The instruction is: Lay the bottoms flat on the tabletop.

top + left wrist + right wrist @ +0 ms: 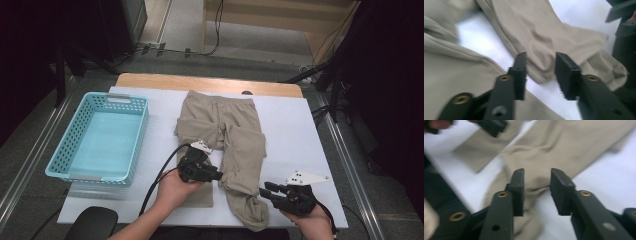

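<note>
- Trousers [227, 135]: beige, soft knit, rumpled, legs toward me on white table sheet [295, 130].
- My left gripper [218, 175] and right gripper [264, 190]: black jaws parted, empty.

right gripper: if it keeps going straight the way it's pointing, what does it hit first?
Most likely the beige trousers. The right gripper has open, empty jaws aimed at the lower leg's cloth, which lies on the white table cover. How far off the cloth is stays unclear.
</note>
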Motion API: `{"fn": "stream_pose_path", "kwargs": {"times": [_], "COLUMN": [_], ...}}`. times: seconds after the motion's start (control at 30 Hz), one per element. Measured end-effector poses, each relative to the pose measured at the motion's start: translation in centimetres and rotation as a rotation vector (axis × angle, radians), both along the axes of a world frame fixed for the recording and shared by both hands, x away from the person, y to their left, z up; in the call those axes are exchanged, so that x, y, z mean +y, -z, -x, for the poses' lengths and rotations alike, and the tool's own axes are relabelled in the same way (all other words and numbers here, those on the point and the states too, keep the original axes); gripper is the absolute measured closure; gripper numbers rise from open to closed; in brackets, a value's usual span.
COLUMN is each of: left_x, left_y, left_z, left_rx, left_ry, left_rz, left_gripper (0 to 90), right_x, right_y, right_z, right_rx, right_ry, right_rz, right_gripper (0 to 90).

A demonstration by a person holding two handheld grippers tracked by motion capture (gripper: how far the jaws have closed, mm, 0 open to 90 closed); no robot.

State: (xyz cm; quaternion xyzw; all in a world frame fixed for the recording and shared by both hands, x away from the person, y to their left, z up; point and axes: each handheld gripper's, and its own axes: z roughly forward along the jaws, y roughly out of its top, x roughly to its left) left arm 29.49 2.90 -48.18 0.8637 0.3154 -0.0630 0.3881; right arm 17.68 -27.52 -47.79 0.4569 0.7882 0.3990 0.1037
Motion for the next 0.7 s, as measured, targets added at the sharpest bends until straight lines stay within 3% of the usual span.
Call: {"fn": "stream_pose_path", "kwargs": {"times": [0.13,0.23,0.37,0.47,0.53,0.6,0.63,0.67,0.7], "left_x": [-0.5,-1.4,-2.4,-2.7,-2.7,-2.9,-3.0,-3.0,-2.9], "left_y": [0.1,0.8,1.9,2.6,3.0,3.4,3.5,3.6,3.6], "left_z": [-0.5,-0.7,-1.1,-1.5,-1.7,-1.7,-1.8,-1.9,-2.2], "left_rx": [-0.048,-0.068,-0.076,-0.051,-0.037,-0.038,-0.033,-0.021,0.018], "left_ry": [-0.018,-0.020,-0.038,-0.057,-0.060,-0.059,-0.053,-0.053,-0.053], "left_rz": [0.021,-0.006,-0.030,-0.051,-0.051,-0.050,-0.052,-0.048,-0.041], "left_gripper": [49.4,49.5,52.7,57.0,62.4,71.1,80.8,84.8,87.9], "right_x": [-0.5,-0.5,-0.4,0.0,0.4,0.9,1.1,1.4,1.5], "right_y": [1.0,1.9,3.3,4.3,4.6,4.7,4.7,4.6,4.6], "right_z": [-1.8,-3.1,-4.7,-5.8,-6.1,-6.3,-6.3,-6.3,-6.4], "right_rx": [-0.025,-0.019,0.010,0.046,0.028,0.019,0.023,0.030,0.041], "right_ry": [0.052,0.073,0.094,0.097,0.089,0.091,0.092,0.092,0.090], "right_rz": [0.018,0.028,0.059,0.086,0.097,0.100,0.099,0.098,0.104], "right_gripper": [55.1,51.0,50.2,49.3,49.0,60.4,67.2,71.7,79.4]}}
